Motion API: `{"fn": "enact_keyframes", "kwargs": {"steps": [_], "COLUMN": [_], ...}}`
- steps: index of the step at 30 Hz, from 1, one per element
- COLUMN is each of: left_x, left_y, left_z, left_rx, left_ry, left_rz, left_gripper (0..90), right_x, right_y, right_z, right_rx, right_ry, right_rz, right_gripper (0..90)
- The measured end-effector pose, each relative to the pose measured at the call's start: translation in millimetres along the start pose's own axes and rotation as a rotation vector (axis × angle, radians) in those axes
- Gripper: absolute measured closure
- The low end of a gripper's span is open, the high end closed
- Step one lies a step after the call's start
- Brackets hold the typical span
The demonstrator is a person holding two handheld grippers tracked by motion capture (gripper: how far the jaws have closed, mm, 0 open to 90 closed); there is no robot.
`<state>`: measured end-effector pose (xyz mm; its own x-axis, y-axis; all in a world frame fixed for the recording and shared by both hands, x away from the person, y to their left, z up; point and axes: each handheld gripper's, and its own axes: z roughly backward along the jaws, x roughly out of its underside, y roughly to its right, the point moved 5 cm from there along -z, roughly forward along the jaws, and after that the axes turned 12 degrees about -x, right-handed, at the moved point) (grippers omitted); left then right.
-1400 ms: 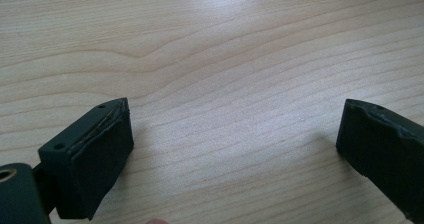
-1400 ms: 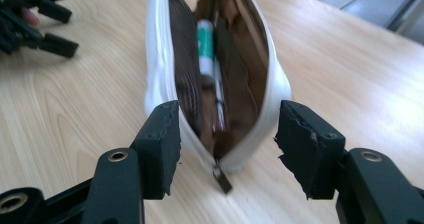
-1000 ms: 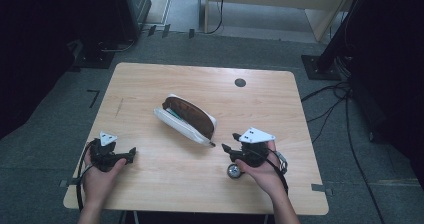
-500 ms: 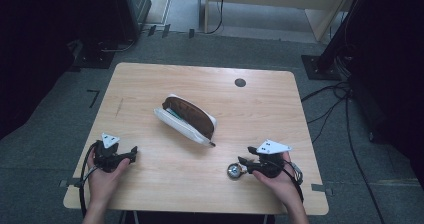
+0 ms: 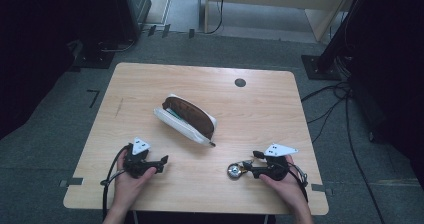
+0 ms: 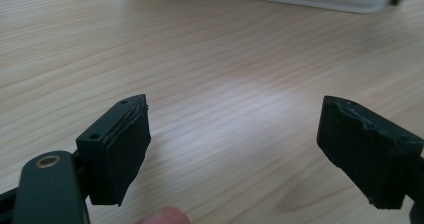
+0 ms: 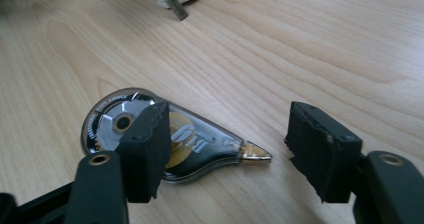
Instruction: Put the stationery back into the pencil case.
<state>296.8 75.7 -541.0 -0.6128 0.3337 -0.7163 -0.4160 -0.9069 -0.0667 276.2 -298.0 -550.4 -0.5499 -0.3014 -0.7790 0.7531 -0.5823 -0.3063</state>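
Observation:
A clear teardrop correction tape roller lies flat on the wooden table near its front edge. My right gripper sits just right of it, pointing left. In the right gripper view the roller lies partly behind the left jaw, with its gold tip between the jaws. The right gripper has just been opening, and its pads do not press on the roller. My left gripper rests low at the front left. Its jaws stand open after narrowing slightly, with bare wood between them. A white pencil case with a brown inside lies mid-table.
The pencil case's zipper pull points toward the roller. A small dark round grommet sits in the far part of the tabletop. Both hands are close to the table's front edge. Grey floor, cables and dark stands surround the table.
My left hand has slid right along the front edge. My right hand has sunk and drawn back toward the near right, jaws wider, while the roller stays at about the same spot.

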Motion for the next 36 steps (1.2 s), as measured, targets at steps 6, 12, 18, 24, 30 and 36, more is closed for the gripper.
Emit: {"fn": "enact_keyframes", "kwargs": {"steps": [6, 12, 18, 24, 30, 36], "left_x": [-7.6, -10.3, -15.1, -15.6, -13.5, -12.9], "left_y": [35.0, 70.9, 91.7, 101.9, 106.1, 111.2], "left_z": [-4.5, -9.7, -12.4, -12.5, -13.0, -11.5], "left_rx": [0.088, 0.181, 0.212, 0.231, 0.244, 0.290], "left_ry": [0.010, 0.023, 0.035, 0.037, 0.035, 0.054], "left_rz": [-0.074, -0.119, -0.150, -0.173, -0.224, -0.248], "left_gripper": [14.5, 14.7, 14.9, 14.9, 15.2, 15.2], "right_x": [1.8, 4.9, 11.3, 12.7, 5.1, -5.0], "right_y": [-8.1, -15.2, -17.9, -26.6, -34.6, -50.5], "right_z": [-0.4, -1.7, 2.1, -2.0, -16.7, -39.3], "right_rx": [-0.036, -0.091, -0.101, -0.100, -0.113, -0.182], "right_ry": [-0.001, -0.015, -0.043, -0.072, -0.084, -0.114], "right_rz": [0.012, 0.017, 0.033, 0.064, 0.089, 0.140], "right_gripper": [45.2, 43.2, 38.4, 51.2, 52.7, 52.8]}}
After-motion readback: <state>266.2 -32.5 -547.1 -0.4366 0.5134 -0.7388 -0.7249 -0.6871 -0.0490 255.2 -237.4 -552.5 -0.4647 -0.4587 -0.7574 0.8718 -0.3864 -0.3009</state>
